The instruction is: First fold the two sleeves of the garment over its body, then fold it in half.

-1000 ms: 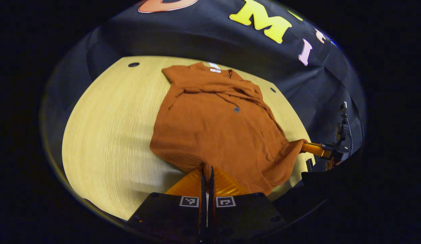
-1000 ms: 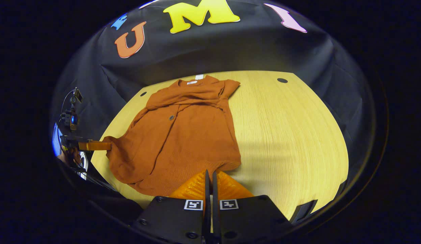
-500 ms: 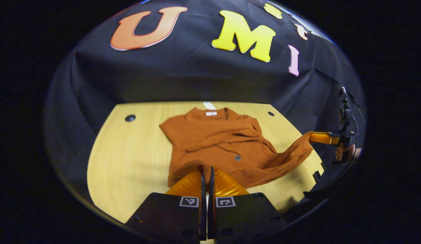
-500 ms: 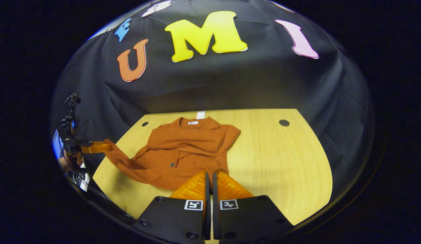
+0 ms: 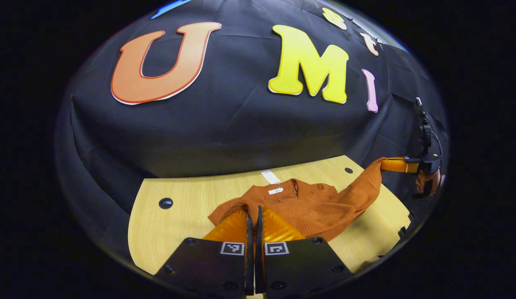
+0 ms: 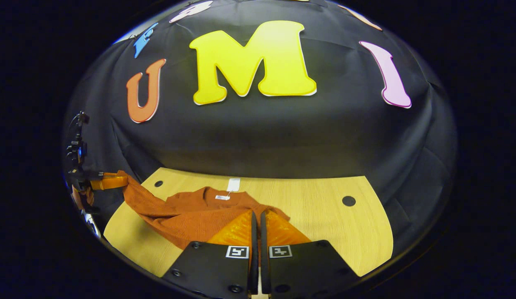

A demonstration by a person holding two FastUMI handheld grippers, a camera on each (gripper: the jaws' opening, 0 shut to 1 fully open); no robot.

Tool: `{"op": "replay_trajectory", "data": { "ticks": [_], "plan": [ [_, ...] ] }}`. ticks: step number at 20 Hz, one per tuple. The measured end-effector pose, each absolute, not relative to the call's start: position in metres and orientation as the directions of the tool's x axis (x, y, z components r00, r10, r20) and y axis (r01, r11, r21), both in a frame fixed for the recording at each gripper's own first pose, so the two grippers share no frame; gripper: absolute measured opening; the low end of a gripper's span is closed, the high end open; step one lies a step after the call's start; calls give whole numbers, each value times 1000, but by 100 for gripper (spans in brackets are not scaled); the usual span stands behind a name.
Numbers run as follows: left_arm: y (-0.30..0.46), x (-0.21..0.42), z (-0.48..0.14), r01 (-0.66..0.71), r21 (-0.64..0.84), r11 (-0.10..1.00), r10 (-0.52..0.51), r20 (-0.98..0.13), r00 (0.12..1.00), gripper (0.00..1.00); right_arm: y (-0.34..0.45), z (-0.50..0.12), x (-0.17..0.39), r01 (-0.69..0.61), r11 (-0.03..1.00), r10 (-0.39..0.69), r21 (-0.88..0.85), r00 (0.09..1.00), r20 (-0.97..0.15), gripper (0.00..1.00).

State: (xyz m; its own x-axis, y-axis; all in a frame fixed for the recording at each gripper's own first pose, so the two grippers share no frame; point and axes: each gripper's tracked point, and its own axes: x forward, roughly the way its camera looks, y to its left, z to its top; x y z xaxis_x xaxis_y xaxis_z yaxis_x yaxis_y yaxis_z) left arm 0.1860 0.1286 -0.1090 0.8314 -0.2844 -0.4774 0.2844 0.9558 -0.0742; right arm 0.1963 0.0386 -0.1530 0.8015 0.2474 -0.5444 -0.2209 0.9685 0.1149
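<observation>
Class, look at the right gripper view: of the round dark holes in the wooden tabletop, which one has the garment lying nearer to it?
The hole at the far left: the orange garment lies close beside it, while the right hole is surrounded by bare table.

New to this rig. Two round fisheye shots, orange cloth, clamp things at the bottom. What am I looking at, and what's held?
There is no robot arm: a person holds a two-finger gripper in each hand, and a fisheye camera rides on each one, looking along its fingers.

In the left gripper view, the left gripper sits at the bottom, its fingers pressed together on the hem of the orange garment. Far right in that view is the right gripper, with the hand that holds it, pinching another corner of the hem, lifted off the table.

The right gripper view is the mirror case: its own gripper is at the bottom, the left one far left.

The garment lies on a light wooden table, collar and white tag toward the booth's wall. Both grippers carry the hem toward the collar, which looks like the fold in half.
</observation>
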Motion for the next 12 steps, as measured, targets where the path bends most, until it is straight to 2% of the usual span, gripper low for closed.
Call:
{"op": "replay_trajectory", "data": {
  "ticks": [5,6,7,10,12],
  "plan": [
    [140,277,-138,170,-95,981,-195,-490,850,4,56,-191,276,-205,974,223,94,808,-546,3],
    [141,288,-150,163,-77,984,-180,-498,848,11,56,-206,292,-187,978,208,95,806,-554,3],
    [144,299,-165,165,-50,985,-167,-514,841,4,56,-217,308,-166,980,199,110,801,-565,3],
    [145,327,-203,179,34,983,-131,-549,826,4,60,-267,334,-145,983,186,117,777,-601,3],
    [149,349,-221,169,73,983,-107,-521,847,4,60,-296,344,-149,984,175,94,766,-618,3]
  ]
}}
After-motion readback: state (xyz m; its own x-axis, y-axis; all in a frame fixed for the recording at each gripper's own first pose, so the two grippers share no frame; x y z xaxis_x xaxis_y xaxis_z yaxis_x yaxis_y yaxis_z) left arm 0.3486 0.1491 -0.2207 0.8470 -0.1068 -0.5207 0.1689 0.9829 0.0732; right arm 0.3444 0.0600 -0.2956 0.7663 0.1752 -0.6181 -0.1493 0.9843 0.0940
